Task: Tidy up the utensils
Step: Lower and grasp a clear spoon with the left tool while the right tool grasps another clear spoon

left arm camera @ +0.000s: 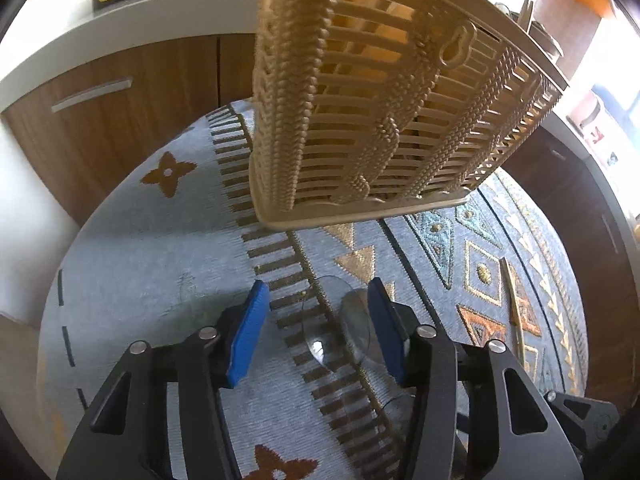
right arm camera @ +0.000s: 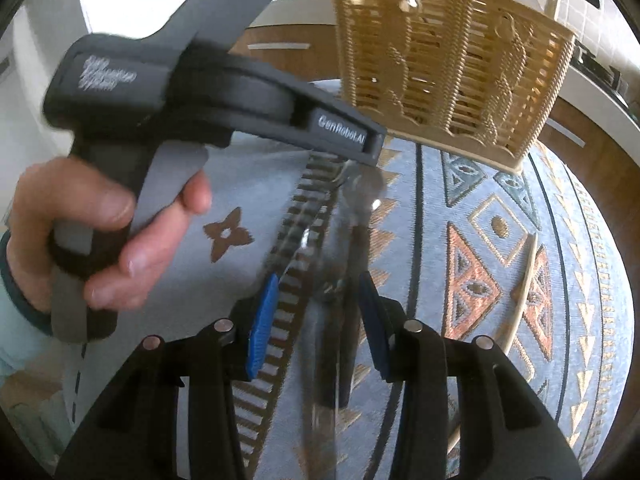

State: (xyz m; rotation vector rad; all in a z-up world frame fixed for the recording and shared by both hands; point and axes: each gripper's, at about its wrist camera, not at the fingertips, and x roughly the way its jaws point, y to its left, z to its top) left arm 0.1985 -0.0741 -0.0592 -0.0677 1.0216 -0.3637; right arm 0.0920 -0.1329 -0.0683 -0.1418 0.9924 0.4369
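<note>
From my left camera, the beige slatted basket [left arm camera: 384, 96] stands upright on the patterned blue cloth [left arm camera: 152, 240] and fills the upper middle of the view. I take the basket as my landmark. In front of its base, toward me, lies a clear plastic spoon [left arm camera: 336, 328] across the brown striped band of the cloth. My left gripper [left arm camera: 320, 328] hangs over it with its blue pads partly apart; the spoon's bowl sits between them, close against the right-hand pad, but I cannot tell whether that pad touches it, and the left-hand pad [left arm camera: 248, 336] stands clear of it.

From my right camera, the same basket [right arm camera: 452, 72] is at the top, slightly right. Below it and toward me, my right gripper [right arm camera: 316, 320] has its pads at a middling gap with blurred clear utensils [right arm camera: 332, 320] running between them; I cannot tell whether the pads press on them. A hand [right arm camera: 100, 236] grips the handle of the left gripper's body [right arm camera: 200, 92] to the left of the basket, and its nose points down at the clear spoon's bowl [right arm camera: 364, 184].

A thin wooden stick [right arm camera: 520, 292] lies on the cloth, to the right of the basket and nearer me; the left camera shows it too [left arm camera: 516, 304].
</note>
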